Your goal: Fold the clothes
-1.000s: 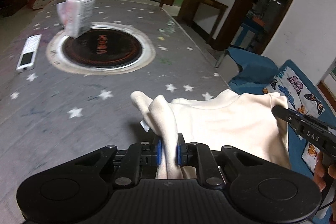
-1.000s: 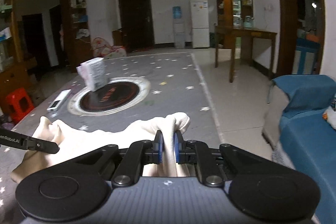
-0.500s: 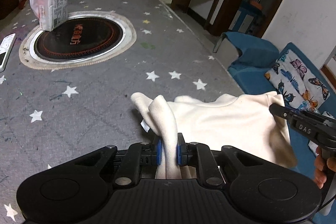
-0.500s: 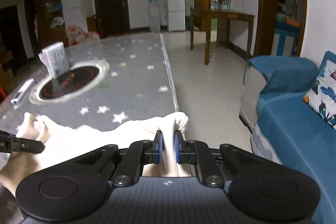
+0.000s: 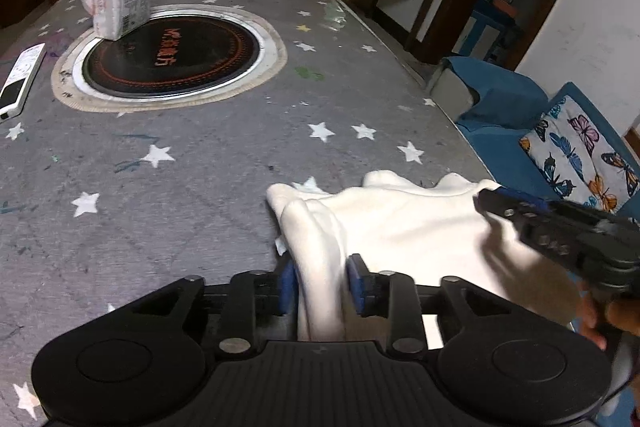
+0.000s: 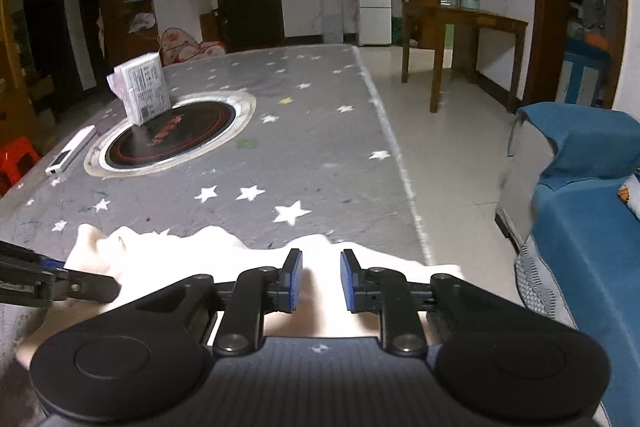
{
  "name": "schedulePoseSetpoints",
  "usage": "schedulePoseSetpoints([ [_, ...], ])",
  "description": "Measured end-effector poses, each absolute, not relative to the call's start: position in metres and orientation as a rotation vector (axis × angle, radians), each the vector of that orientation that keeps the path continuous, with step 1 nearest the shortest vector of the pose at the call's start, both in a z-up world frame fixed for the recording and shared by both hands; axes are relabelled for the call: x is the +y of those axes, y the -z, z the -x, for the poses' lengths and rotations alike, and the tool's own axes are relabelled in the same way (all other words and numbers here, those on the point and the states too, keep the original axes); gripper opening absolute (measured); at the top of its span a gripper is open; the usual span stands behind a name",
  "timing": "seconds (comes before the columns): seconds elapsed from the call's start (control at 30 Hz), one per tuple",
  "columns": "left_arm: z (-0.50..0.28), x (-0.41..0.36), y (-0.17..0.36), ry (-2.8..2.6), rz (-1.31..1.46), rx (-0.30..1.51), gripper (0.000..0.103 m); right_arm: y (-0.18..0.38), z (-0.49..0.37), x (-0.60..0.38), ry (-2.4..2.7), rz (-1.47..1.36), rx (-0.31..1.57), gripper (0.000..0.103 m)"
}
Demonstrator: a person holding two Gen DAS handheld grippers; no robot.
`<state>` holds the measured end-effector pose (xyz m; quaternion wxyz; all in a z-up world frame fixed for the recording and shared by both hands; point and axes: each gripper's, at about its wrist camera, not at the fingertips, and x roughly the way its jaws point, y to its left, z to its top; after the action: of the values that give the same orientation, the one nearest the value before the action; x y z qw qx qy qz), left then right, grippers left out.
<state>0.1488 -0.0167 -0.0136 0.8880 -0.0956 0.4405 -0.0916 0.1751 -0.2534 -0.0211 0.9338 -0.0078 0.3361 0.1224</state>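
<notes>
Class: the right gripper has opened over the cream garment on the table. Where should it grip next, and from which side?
Grip the cream garment at its near-right corner, coming in low from the table edge. That corner lies flat and free; the left gripper is open around the bunched end.

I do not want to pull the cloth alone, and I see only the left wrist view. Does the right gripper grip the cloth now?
Observer: No. In the right wrist view the right gripper has its jaws apart, and the cloth lies loose between and under them.
Operator: Is the cloth safe on the table on that side?
Observer: Mostly. One corner seems to lie just past the table edge, above the floor.
</notes>
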Motion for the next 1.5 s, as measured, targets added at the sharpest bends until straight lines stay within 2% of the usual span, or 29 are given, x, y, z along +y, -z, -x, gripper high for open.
schedulePoseSetpoints([
  [0.27,-0.147,0.003,0.014,0.144,0.212,0.906,0.041,0.025,-0.180,-0.243,-0.253,0.040,0.694,0.027],
  [0.37,-0.145,0.006,0.014,0.136,0.212,0.902,0.045,0.018,-0.170,-0.233,-0.304,0.060,0.675,0.033],
  [0.47,-0.141,0.006,0.013,0.131,0.204,0.904,0.047,0.019,-0.168,-0.219,-0.341,0.072,0.678,0.034],
  [0.77,-0.122,0.009,0.009,0.108,0.161,0.910,0.064,0.026,-0.173,-0.200,-0.324,0.093,0.670,0.041],
  [0.87,-0.118,0.008,0.009,0.093,0.134,0.910,0.072,0.023,-0.168,-0.199,-0.331,0.076,0.665,0.049],
  [1.1,-0.104,0.012,0.009,0.076,0.119,0.912,0.085,0.025,-0.160,-0.197,-0.318,0.095,0.680,0.056],
  [1.5,-0.067,0.019,0.007,0.044,0.114,0.880,0.100,0.021,-0.110,-0.202,-0.320,0.047,0.672,0.072],
])
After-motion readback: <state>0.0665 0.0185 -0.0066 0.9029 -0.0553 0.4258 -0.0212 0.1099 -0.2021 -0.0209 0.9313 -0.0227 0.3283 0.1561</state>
